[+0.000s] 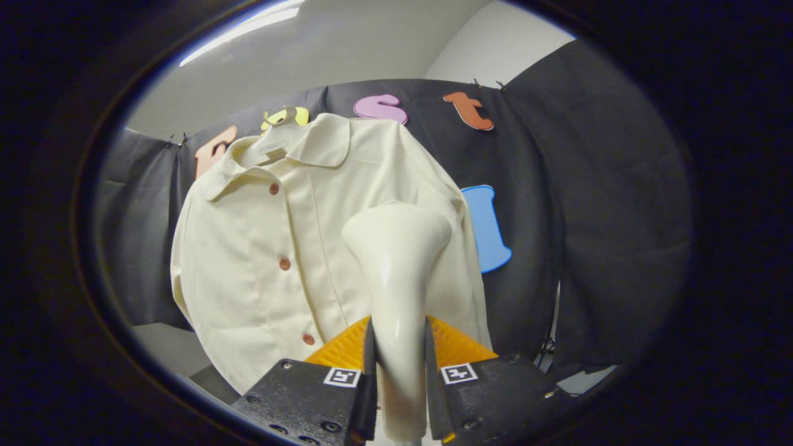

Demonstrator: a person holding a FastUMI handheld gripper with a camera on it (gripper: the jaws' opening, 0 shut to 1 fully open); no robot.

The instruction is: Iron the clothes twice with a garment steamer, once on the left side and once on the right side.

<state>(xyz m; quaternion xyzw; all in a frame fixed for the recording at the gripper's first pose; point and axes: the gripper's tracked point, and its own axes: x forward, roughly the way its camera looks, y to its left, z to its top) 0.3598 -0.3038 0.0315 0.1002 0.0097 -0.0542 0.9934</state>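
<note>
Garment steamer (396, 272) held upright between the fingers, its handle clamped from both sides by the tool (399, 356), the flared head rising beyond the fingertips toward 12 o'clock. Cream shirt (272, 248) hanging on a hanger (276, 145) just behind the head, collar up at 11 o'clock, a row of brown buttons (284, 264) running down the placket at 10 o'clock from the head. Head sitting over the panel on the 3 o'clock side of the placket; contact with the fabric impossible to confirm from this angle. Likely mid-pass or lining up for one on that side. Best done by keeping the head face flat and square to the cloth, travelling in one slow straight line along the panel, staying off the buttons and the placket seam. Firm grip worth keeping, since the smooth glossy handle could twist between the fingers. Lightly hung shirt apt to swing if pushed hard, so gentle pressure advised. Black cloth wall (588, 186) behind everything.
</note>
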